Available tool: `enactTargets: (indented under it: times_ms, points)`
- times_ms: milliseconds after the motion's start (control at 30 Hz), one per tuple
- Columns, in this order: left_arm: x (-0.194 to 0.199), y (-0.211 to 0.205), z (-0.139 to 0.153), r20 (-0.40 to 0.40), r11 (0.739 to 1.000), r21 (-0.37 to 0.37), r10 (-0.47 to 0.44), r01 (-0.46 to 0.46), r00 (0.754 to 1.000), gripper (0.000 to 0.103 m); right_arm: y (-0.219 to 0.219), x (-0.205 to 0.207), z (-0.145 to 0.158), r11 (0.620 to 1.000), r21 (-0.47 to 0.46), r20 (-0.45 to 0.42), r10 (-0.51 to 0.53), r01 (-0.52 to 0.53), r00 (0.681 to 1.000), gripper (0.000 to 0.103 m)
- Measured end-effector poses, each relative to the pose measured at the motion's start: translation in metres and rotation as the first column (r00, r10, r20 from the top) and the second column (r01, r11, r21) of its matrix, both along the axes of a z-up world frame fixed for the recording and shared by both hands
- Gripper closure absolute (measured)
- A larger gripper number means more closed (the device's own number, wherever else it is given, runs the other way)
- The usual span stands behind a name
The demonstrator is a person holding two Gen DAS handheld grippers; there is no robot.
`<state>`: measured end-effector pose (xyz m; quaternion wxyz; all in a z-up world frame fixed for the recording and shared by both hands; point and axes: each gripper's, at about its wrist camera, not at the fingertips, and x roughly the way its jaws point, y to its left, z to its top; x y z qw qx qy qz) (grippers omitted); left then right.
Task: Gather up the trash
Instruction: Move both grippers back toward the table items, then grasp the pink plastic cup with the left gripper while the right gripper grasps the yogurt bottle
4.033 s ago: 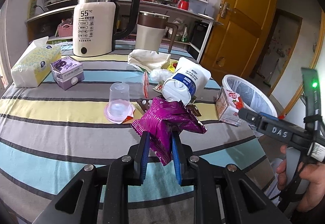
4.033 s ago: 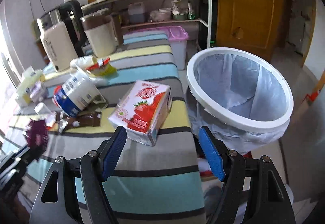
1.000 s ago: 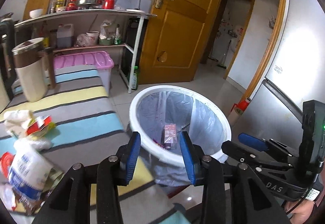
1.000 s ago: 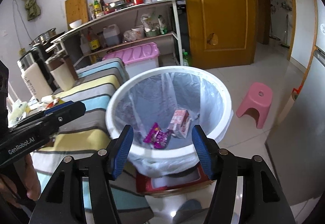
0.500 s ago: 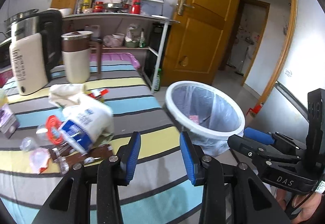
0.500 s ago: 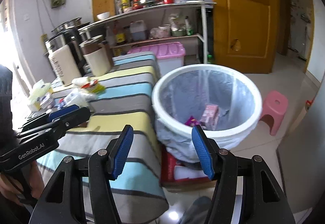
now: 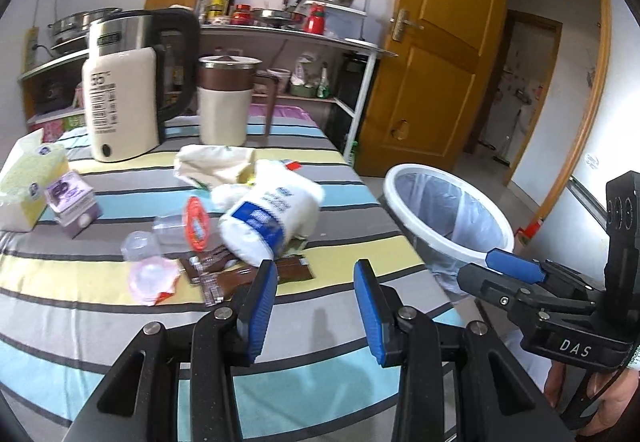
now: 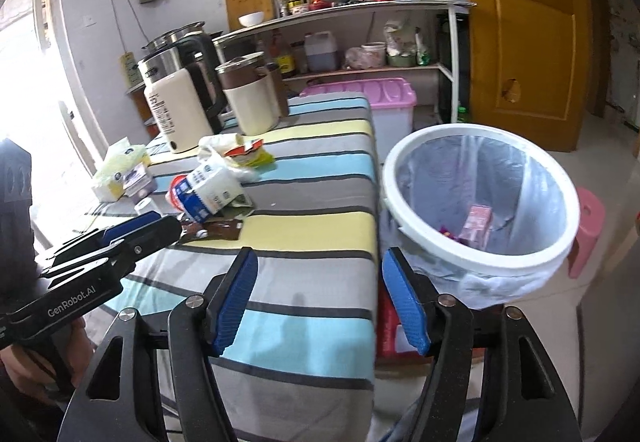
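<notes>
Left gripper [image 7: 316, 308]: blue ribbed pads stand apart with nothing between them; its black frame is cut off at the lower edge of the left wrist view. In the right wrist view its side reads "GenRobot.AI", and the hand [image 8: 38, 366] holding it is mostly hidden behind the body.

Right gripper [image 8: 326, 302]: jaws spread wide and empty, having just been opening further. In the left wrist view its body carries the letters "DAS"; only fingertips of the holding hand [image 7: 576, 390] show at the lower right corner.

Striped tablecloth [image 7: 100, 326]: woven fabric in grey, yellow, pale blue and dark bands, covering the table edge.

Trash on the cloth, near edge first:
- brown foil wrappers [image 7: 240, 276], flat and crumpled, partly hidden under the bag
- clear plastic cup [image 7: 140, 244] lying on its side, with a pink peel lid [image 7: 152, 280] beside it
- white-and-blue bag [image 7: 272, 219], soft and lying over; its print is blurred and unreadable
- cream crumpled wrapper [image 7: 212, 163] behind it

Purple carton [image 7: 72, 199] and yellow tissue pack [image 7: 24, 181] sit at the left; their printing is too small to read.

White round bin [image 8: 480, 201], beside the table edge, is lined with a translucent bag; a pink carton [image 8: 476, 224] and a purple wrapper [image 8: 448, 232], partly hidden by the rim, lie inside.

Far end: cream kettle [image 7: 120, 97] with black handle, label blurred
</notes>
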<state>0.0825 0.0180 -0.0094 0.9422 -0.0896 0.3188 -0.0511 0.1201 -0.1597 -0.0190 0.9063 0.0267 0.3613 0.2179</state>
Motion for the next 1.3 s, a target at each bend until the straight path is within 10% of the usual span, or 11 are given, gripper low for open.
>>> enactTargets:
  times_ms: [567,933,1300]
  points:
    - [0.01,0.086,-0.018,-0.055,0.97,0.041,0.242,-0.24,0.969,0.063,0.049,0.018,-0.003,0.996,0.025,-0.042,0.084,-0.083,0.996,0.037]
    - [0.043,0.105,-0.043,-0.161,0.974,-0.006,0.224,-0.228,0.961,0.072,0.084,0.036,-0.005,0.99,0.062,-0.08,0.132,-0.127,0.988,0.037]
    - [0.028,0.11,-0.035,-0.103,0.978,-0.018,0.203,-0.206,0.974,0.073,0.127,0.059,-0.005,0.992,0.105,-0.116,0.077,-0.065,0.99,0.035]
